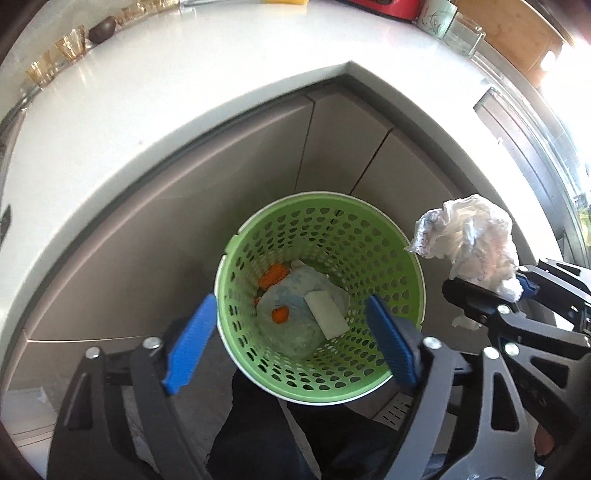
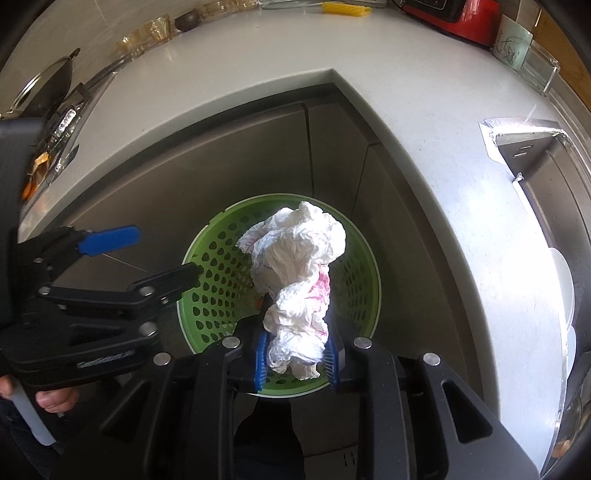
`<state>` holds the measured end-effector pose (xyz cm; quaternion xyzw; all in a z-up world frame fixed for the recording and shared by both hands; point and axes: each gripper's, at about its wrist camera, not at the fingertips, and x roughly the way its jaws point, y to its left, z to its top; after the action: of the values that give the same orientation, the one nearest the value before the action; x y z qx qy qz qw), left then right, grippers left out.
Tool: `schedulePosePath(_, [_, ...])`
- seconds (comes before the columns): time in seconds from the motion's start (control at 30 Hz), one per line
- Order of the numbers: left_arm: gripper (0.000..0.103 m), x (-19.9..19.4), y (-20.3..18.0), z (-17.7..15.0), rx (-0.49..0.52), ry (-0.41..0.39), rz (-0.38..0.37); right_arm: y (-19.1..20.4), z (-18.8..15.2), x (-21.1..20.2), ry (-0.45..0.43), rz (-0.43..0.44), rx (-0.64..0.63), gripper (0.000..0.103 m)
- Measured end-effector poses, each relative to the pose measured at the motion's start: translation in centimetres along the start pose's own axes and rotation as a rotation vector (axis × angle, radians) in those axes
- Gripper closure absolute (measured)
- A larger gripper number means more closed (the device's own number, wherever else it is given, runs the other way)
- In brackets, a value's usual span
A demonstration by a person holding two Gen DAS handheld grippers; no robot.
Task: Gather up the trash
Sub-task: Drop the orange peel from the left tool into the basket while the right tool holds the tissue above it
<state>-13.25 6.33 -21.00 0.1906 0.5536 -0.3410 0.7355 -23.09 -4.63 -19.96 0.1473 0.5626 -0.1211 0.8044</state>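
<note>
A green perforated trash basket (image 1: 369, 236) stands on the floor below the counter corner and shows in the right wrist view too (image 2: 218, 273). Inside it lie orange peel pieces (image 1: 273, 275), a blue-white wrapper (image 1: 295, 295) and a white flat piece (image 1: 327, 314). My left gripper (image 1: 291, 343) is open and empty above the basket; it shows in the right wrist view (image 2: 151, 254). My right gripper (image 2: 295, 360) is shut on a crumpled white tissue (image 2: 299, 273) with pink stains, held above the basket. In the left wrist view the tissue (image 1: 469, 240) hangs right of the basket.
A white L-shaped countertop (image 1: 221, 74) wraps around grey cabinet doors (image 1: 258, 166). Glass cups (image 1: 70, 48), a mug (image 1: 436, 18) and a red appliance (image 2: 465, 18) stand along its back. A stove with a pan (image 2: 48, 88) is left; a sink (image 2: 546, 177) is right.
</note>
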Motion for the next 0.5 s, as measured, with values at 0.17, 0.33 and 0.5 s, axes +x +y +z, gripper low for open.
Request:
schedulePosePath(0.17, [0.012,-2.9,1.2,-0.3,-0.02,-0.078,0.062,0.3,-0.2,0.1,-0.002,0.009,-0.018,0.077])
schedulePosePath(0.33, [0.008,-4.7,3.0,-0.5,-0.085,-0.11,0.117,1.3,-0.2,1.6,0.022,0.029,-0.058,0.075])
schedulePosePath(0.5, [0.008,-4.7,4.3,-0.4,-0.137,-0.087,0.127,2.6,-0.8,3.8,0.064,0.047,-0.105,0.073])
